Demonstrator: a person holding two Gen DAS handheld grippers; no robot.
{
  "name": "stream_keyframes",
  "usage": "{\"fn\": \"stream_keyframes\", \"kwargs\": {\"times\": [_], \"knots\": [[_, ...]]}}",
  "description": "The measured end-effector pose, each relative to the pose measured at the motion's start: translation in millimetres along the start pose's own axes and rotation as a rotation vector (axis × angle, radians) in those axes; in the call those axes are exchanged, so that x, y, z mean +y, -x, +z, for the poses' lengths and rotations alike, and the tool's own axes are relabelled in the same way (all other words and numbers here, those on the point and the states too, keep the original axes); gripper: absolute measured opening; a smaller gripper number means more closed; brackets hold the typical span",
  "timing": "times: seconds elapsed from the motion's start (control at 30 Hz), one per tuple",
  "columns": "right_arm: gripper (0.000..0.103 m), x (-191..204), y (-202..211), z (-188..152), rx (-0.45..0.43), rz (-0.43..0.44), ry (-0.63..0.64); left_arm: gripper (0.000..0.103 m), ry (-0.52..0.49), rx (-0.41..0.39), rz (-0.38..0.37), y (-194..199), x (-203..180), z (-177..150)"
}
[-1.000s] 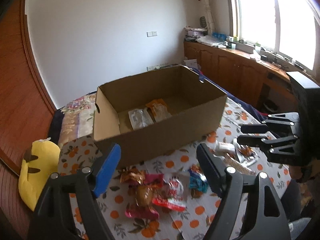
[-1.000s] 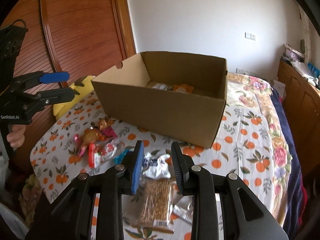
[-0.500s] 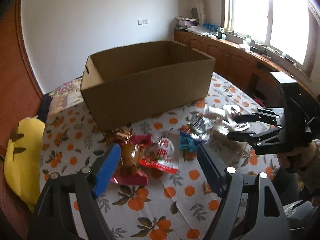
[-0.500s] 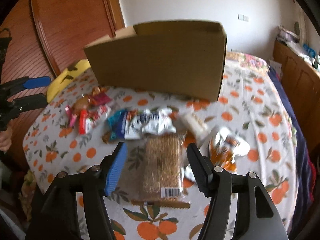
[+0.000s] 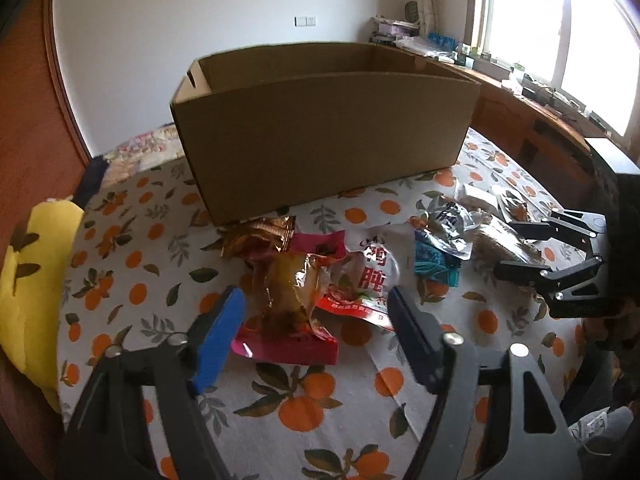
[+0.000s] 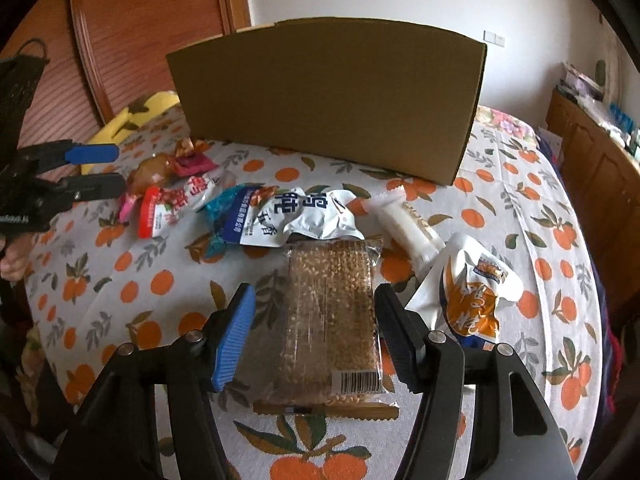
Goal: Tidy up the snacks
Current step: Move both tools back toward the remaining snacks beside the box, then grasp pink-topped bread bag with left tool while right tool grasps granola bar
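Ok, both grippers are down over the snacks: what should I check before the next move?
1. Right gripper straddles the grain bar pack: ok.
2. Right fingers touching that pack: cannot tell.
3. Left gripper, closing, has the clear orange packet between its fingers: ok.
4. Left targets one packet only: not ok, the pink packet lies underneath.
5. Cardboard box open-topped and near: ok.

The left claw (image 5: 316, 334), its jaws closing, brackets a crinkled orange-and-pink snack packet (image 5: 290, 304) lying before the cardboard box (image 5: 324, 136) on the orange-patterned cloth (image 5: 320, 420).
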State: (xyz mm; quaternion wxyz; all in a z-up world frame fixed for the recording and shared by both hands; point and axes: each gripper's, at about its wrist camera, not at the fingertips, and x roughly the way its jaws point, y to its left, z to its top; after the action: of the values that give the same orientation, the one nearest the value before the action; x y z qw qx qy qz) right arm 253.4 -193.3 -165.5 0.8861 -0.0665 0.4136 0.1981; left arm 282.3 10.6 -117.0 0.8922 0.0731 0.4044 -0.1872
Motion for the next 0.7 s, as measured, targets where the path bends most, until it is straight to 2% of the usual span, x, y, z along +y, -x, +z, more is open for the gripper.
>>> {"fn": "stream_keyframes", "kwargs": {"times": [0.13,0.23,0.57,0.63,0.67,0.7], "knots": [[0.061,-1,-6,0,0.027,-0.018,-0.009,0.059,0.009,0.02,0.008,-11,6,4],[0.061,3,-8,-1,0.029,-0.047,0.01,0.058,0.023,0.041,0.009,-20,10,5],[0.059,-1,-8,-2,0.02,-0.041,-0.005,0.059,0.056,0.113,0.007,-46,22,8],[0.059,-1,-8,-1,0.02,-0.041,-0.005,0.051,0.05,0.11,0.012,-47,21,6],[0.06,-1,-8,-2,0.02,-0.041,-0.005,0.041,0.036,0.107,0.022,-47,20,5],[0.06,-1,-8,-2,0.02,-0.041,-0.005,0.039,0.033,0.101,0.025,-46,19,4]]}}
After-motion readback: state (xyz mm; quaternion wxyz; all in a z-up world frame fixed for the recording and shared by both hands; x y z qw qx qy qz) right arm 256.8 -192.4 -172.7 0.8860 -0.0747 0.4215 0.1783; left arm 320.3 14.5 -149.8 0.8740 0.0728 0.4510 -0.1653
